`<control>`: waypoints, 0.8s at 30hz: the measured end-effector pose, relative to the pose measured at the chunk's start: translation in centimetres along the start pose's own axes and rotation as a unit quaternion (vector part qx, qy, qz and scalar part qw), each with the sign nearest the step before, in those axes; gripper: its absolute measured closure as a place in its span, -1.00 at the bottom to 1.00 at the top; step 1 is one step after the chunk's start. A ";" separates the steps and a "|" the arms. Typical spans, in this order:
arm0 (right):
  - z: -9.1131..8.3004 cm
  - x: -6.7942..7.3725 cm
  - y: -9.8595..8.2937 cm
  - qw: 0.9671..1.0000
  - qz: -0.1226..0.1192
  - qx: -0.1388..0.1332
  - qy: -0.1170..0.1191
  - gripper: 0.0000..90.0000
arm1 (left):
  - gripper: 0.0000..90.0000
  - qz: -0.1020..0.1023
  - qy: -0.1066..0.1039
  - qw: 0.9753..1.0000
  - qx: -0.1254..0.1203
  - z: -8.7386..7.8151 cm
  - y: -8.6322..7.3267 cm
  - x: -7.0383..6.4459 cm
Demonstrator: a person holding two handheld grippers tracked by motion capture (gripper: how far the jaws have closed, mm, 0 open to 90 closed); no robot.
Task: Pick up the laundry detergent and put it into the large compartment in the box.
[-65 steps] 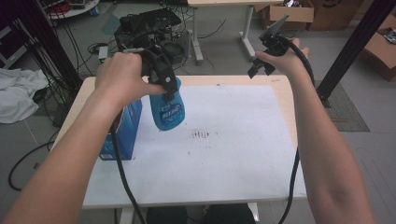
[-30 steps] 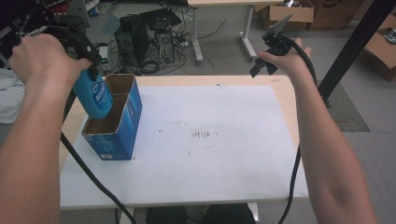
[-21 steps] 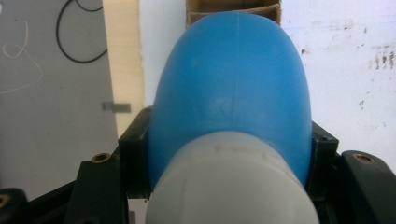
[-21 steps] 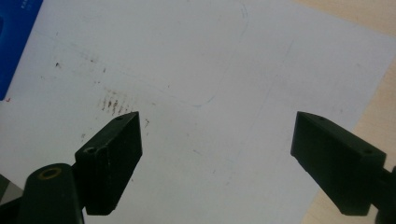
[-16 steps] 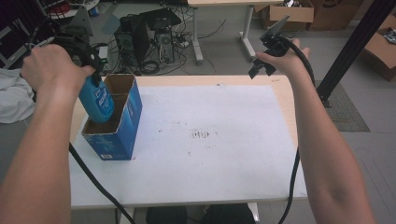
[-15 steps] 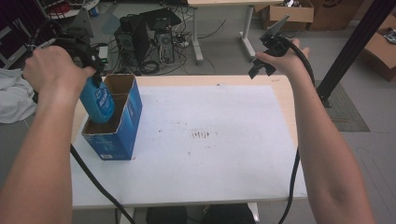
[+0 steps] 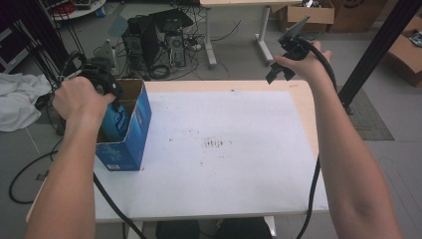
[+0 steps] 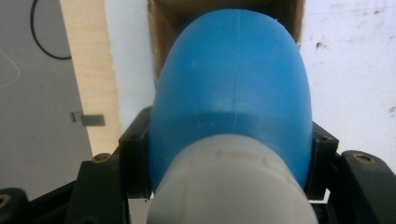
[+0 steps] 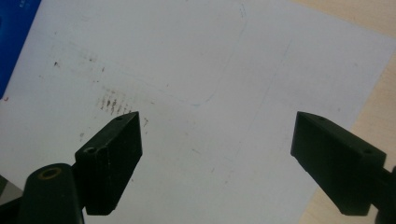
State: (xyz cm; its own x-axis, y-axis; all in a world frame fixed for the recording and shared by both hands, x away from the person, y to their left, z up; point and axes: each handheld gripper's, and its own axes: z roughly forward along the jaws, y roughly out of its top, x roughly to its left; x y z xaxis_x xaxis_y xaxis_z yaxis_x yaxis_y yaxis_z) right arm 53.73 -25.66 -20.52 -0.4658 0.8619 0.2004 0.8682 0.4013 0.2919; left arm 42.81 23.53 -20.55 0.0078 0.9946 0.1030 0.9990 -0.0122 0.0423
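Lowering into box: the left hand-held gripper [image 7: 107, 87] carries a blue bottle [image 7: 116, 121] down into the open blue box [image 7: 130, 142], which stands at the tabletop's [image 7: 224, 194] left edge.
Left grip: in the left gripper view its jaws are clamped on either side of the bottle [image 8: 233, 88], just above the white cap [image 8: 229, 186].
Bottle position: its body is partly inside the box, close to the box's left wall; the cap end points up toward the hand.
Likely handling: smooth moulded plastic with a seam line, so probably stiff but slick; the rounded shoulder could slide in the jaws if the squeeze eases.
Weight: cannot be judged, since the plastic is opaque and the fill level is hidden.
Best hold: the narrowing below the cap, where the jaws already sit, seems the safest place.
Box: thin cardboard, probably light, and it may shift if the bottle bumps a wall.
Right grip: the right hand-held gripper [image 7: 286, 57] hangs over the tabletop's far right corner, well apart from the box, jaws spread wide and holding nothing.
Hidden: the bottle's base and the box floor are hidden, and its label is too blurred to read.
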 end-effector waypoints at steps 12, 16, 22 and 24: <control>-0.2 -0.3 -0.2 1.000 0.002 -0.002 0.001 -0.63 | -0.16 -0.008 -0.022 0.999 0.027 5.0 0.1 0.1; -0.3 -0.3 -0.2 1.000 0.000 -0.002 0.000 -0.63 | -0.16 -0.006 -0.022 0.999 0.033 5.9 0.0 0.1; -0.3 -0.4 -0.3 1.000 0.001 -0.003 0.001 -0.63 | -0.16 -0.003 -0.012 0.999 0.035 6.8 0.1 -0.1; -0.3 -0.5 -0.3 1.000 0.002 -0.003 0.001 -0.63 | -0.16 -0.003 -0.013 0.999 0.035 7.1 0.1 -0.2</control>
State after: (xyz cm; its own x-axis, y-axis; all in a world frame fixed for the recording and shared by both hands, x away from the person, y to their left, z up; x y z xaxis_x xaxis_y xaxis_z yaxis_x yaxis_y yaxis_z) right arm 53.62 -26.29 -20.38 -0.4628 0.8630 0.2027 0.8687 0.3960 0.2975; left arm 43.20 24.11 -27.57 0.0021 0.9970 0.0776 0.9997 0.0000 -0.0262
